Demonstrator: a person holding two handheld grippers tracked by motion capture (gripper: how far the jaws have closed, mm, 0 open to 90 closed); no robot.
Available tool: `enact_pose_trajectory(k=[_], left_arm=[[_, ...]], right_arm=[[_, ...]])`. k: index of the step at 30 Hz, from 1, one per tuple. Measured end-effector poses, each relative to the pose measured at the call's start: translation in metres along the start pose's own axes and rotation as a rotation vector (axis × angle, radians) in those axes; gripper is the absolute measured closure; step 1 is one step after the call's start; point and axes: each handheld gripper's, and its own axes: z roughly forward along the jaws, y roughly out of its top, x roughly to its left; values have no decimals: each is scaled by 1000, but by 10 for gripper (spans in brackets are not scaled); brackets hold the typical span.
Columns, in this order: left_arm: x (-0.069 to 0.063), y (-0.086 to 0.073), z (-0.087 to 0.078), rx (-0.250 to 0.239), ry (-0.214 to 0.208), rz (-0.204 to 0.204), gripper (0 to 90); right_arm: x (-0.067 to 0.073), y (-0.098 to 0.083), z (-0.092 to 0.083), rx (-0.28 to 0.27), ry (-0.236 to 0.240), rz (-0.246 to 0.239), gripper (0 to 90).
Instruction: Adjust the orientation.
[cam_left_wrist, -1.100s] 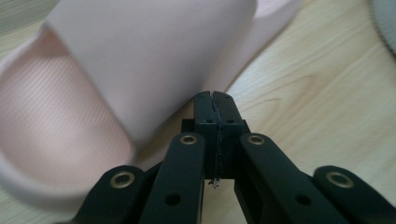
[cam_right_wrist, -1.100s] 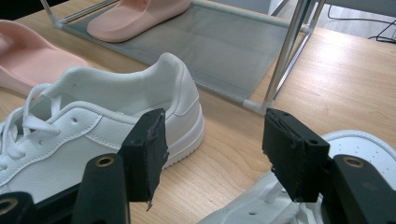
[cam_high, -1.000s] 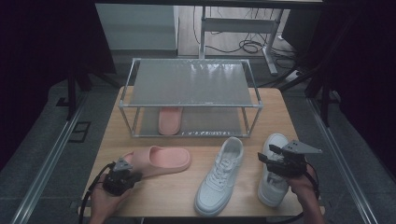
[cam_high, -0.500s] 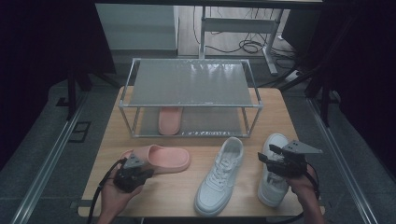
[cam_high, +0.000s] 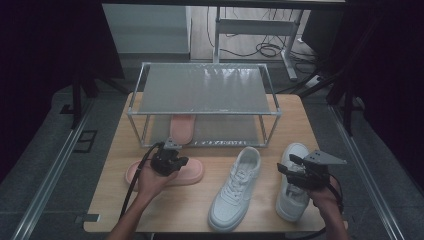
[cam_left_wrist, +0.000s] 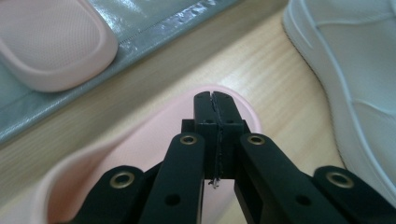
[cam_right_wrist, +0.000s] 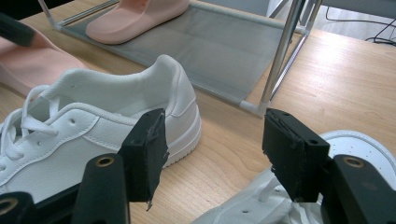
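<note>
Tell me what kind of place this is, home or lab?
Likely a lab or test room set up for recording, not a home. A lone wooden table bears a small metal shoe rack, cables trail across the floor behind it, and bare metal stands ring a dark room.

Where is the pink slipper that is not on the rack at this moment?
In the high view, the pink slipper lies on the table's left part, before the rack, left of the white sneaker, under the left gripper.

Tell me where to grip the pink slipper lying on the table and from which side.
Grip the pink slipper by its raised side rim, coming from above. It lies flat, sole down, so the thin rim fits between jaws. The left gripper, shut, hovers over its footbed.
</note>
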Motion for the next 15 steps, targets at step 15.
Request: enact_pose_trajectory(k=[15], left_arm=[[4,28,42,86,38,-28,900]], right_arm=[[1,0,0,-3,2,-2,403]])
